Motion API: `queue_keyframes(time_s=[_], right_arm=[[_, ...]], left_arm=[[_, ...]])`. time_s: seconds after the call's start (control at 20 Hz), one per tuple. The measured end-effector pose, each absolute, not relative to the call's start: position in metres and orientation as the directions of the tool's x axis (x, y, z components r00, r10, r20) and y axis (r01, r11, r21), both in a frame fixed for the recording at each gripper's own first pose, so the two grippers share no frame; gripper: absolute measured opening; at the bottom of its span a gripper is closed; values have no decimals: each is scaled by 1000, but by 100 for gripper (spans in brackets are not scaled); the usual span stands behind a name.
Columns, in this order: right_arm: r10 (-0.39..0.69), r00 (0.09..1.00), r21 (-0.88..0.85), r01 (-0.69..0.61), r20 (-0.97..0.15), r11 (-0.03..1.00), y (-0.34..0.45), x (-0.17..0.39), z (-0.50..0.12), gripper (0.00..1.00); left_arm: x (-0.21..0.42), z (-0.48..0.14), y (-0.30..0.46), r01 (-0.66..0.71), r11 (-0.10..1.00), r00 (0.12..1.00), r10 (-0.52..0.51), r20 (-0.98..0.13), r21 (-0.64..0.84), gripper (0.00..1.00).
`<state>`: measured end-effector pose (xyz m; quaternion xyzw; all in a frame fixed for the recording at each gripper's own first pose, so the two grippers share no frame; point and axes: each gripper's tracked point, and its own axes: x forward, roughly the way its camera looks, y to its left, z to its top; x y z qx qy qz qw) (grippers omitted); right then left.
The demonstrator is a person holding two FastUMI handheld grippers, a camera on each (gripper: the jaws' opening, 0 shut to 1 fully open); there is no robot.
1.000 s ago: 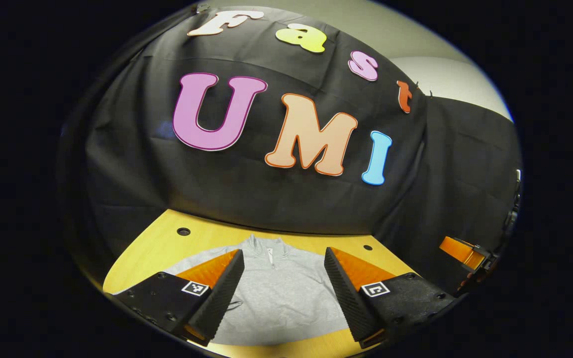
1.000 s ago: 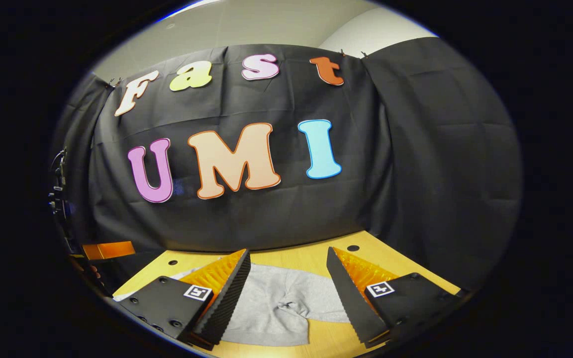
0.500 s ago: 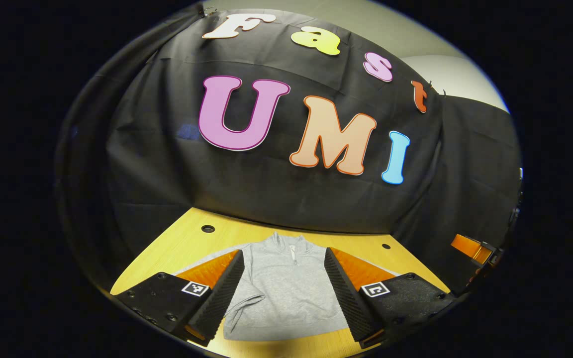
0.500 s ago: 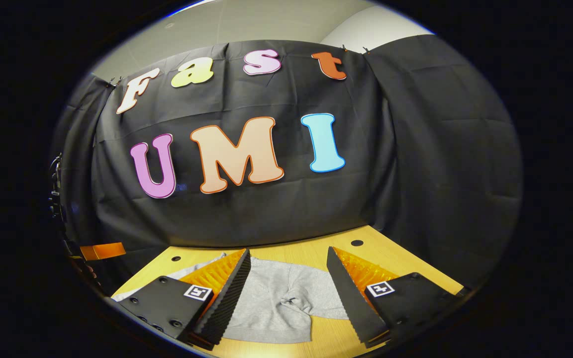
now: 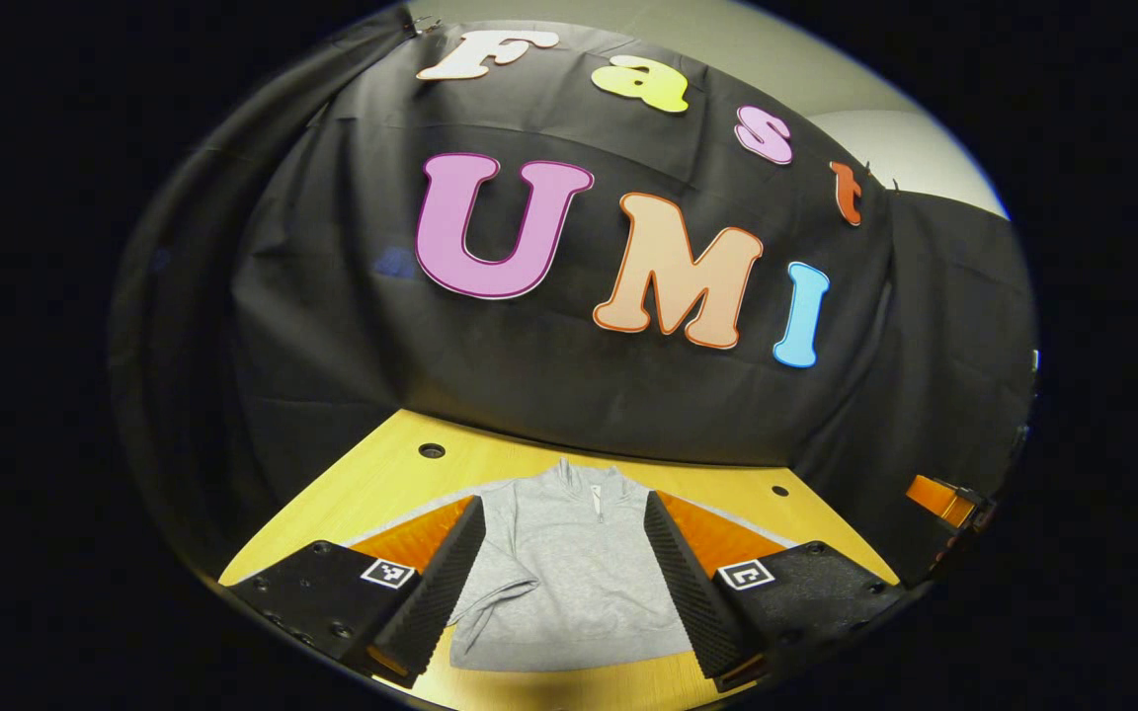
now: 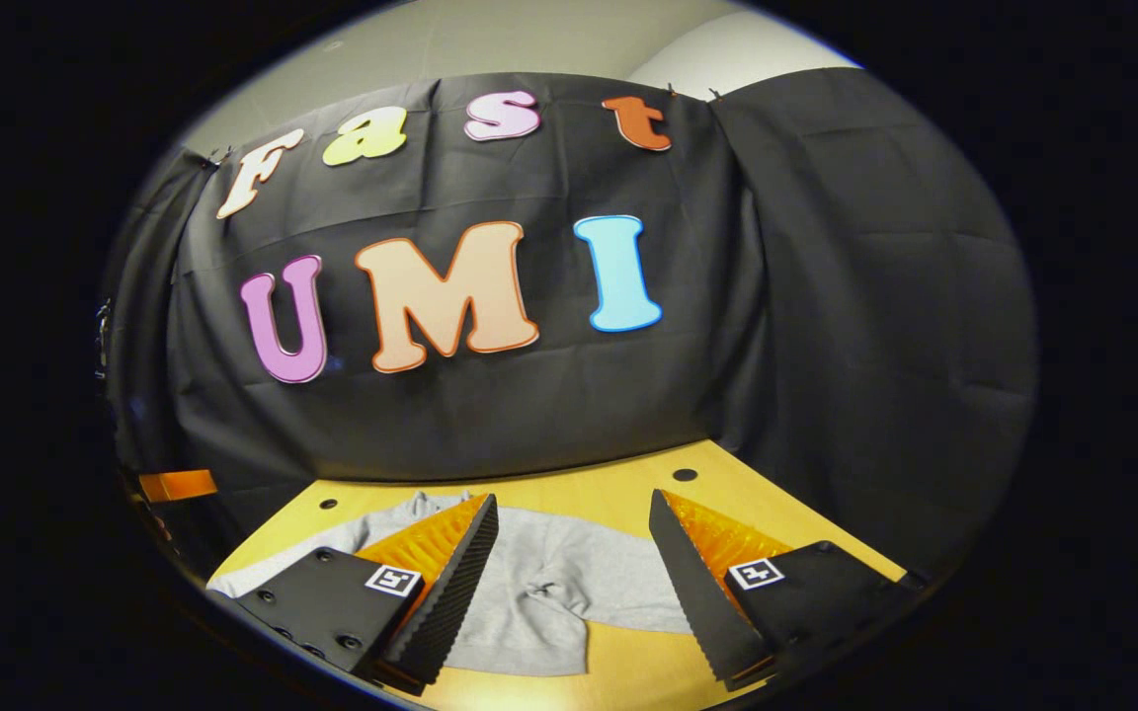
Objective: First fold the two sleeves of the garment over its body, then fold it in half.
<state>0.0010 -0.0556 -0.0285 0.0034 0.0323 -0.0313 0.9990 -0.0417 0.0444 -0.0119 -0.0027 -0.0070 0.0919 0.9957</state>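
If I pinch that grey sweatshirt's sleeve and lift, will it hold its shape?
Probably not. The grey sweatshirt already lies creased and bunched near its sleeve, so it should droop. Its knit looks matte, so it is unlikely to slip on the wooden table.

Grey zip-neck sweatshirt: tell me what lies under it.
The grey zip-neck sweatshirt lies flat on the yellow wooden table, which shows around its edges. Whatever sits directly beneath the fabric is covered and cannot be seen.

Both views low over table (image 5: 371, 474), facing booth wall; share garment (image 5: 569, 573) (image 6: 539, 592).
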Motion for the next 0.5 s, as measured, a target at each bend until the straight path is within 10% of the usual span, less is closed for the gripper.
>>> queue_keyframes(time_s=[0.5], right_arm=[[-333,932,-16,334,-146,942,-225,-21,-78,97]], left_arm=[[-46,-7,68,-273,962,962,273,24,13,95]])
